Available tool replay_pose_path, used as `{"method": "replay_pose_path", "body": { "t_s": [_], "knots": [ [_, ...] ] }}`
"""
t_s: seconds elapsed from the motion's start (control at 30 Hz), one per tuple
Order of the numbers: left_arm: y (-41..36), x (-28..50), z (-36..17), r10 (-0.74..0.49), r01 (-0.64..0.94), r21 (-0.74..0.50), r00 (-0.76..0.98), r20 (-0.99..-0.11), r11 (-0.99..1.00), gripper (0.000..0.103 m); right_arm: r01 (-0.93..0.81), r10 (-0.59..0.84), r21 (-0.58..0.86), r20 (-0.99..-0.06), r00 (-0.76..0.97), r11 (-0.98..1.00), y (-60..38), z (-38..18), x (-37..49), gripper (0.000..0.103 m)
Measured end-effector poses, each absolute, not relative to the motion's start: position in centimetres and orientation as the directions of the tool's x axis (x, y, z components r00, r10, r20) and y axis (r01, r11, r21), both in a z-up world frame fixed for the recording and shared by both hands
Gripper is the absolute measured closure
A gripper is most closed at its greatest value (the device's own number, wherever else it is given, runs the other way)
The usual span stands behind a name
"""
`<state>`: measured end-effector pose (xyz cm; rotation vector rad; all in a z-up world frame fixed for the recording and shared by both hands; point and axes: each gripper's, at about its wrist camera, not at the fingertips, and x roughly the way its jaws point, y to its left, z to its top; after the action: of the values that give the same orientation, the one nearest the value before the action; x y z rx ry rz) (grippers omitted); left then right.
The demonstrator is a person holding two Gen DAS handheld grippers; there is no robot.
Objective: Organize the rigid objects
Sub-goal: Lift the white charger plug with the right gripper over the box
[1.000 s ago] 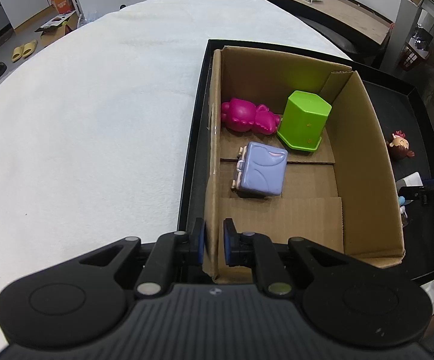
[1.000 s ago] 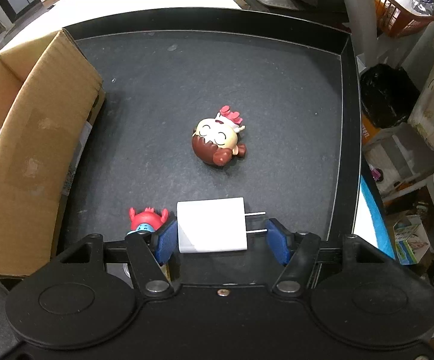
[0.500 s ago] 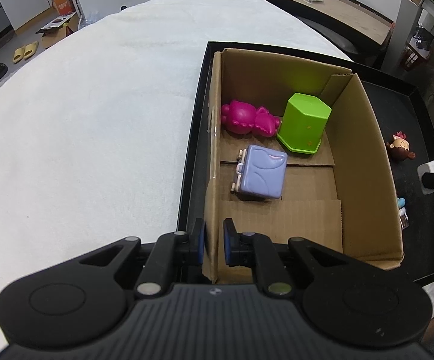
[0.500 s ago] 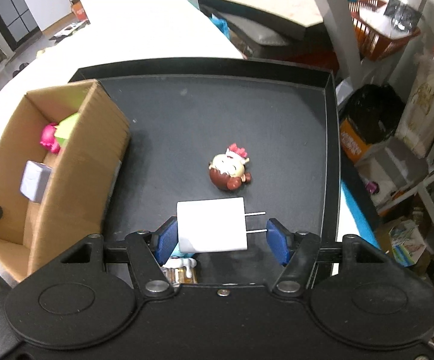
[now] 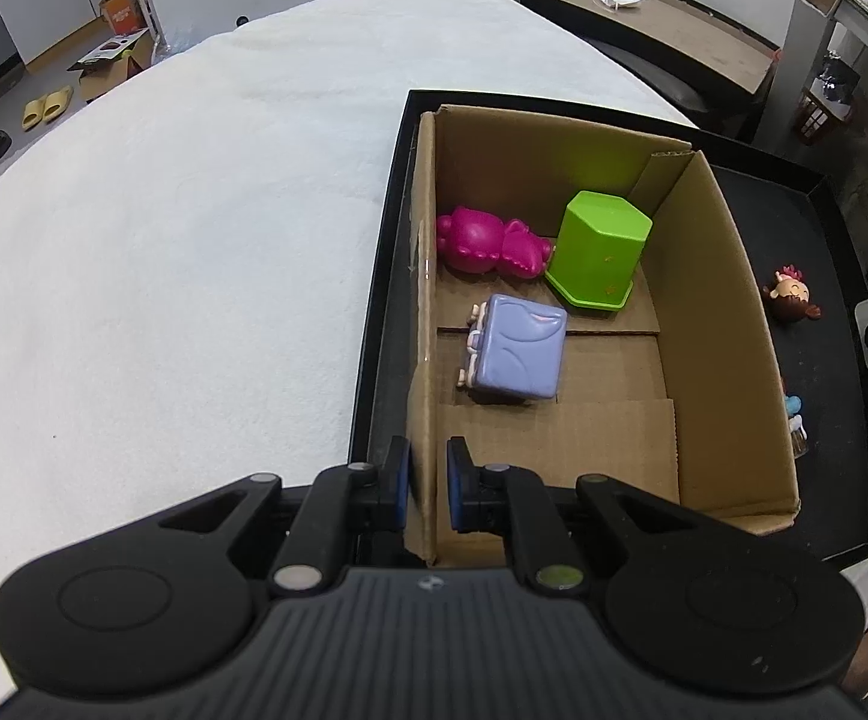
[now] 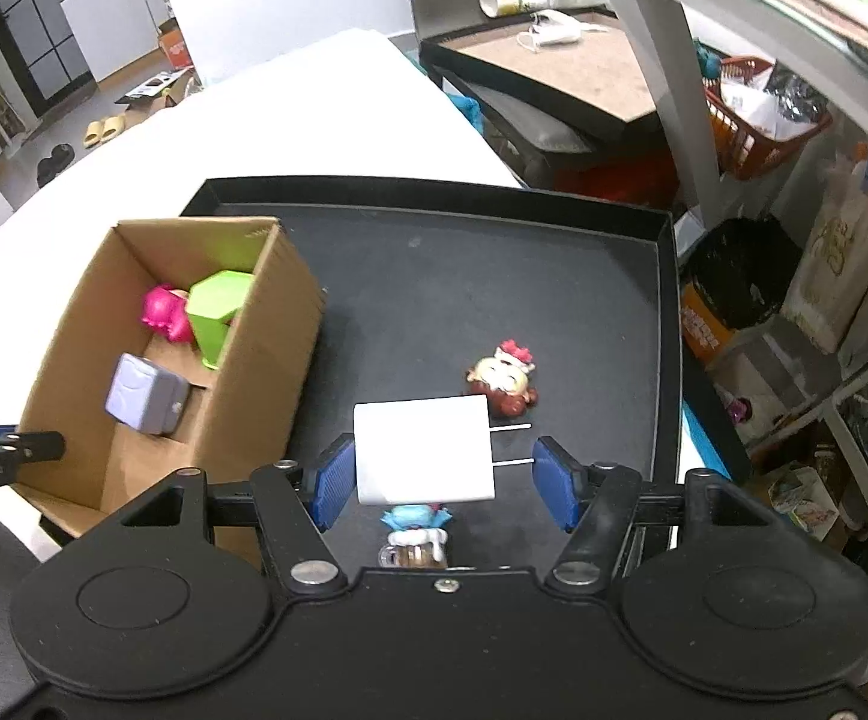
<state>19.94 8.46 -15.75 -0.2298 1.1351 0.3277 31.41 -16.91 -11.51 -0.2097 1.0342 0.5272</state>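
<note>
Left wrist view: the left gripper pinches the near wall of the box, which holds a pink toy, green cup and purple cube and stands in a black tray.

Right wrist view: the right gripper clamps a white charger end to end, above the tray, near a doll and beside the box.

Even, bright overhead room light fills both views, leaving only soft short shadows inside the cardboard box and washing the white bench nearly featureless, while strong fisheye bending curves the edges and everything stays sharp apart from slight softness at the rims.
</note>
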Motion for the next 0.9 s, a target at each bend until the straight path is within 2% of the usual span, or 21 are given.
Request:
{"method": "replay_pose_path", "body": {
  "t_s": [0.63,0.9],
  "knots": [
    [9.0,18.5,-15.3,0.094,-0.343,-0.069,0.436,-0.895,0.937,0.091,-0.598,0.406,0.075,-0.8,0.442,0.798,-12.2,-6.4,27.5,0.042],
    [9.6,18.0,-15.4,0.064,-0.346,-0.108,0.452,-0.89,0.932,0.091,-0.64,0.395,0.037,-0.814,0.426,0.767,-9.8,-6.8,26.4,0.042]
  ]
}}
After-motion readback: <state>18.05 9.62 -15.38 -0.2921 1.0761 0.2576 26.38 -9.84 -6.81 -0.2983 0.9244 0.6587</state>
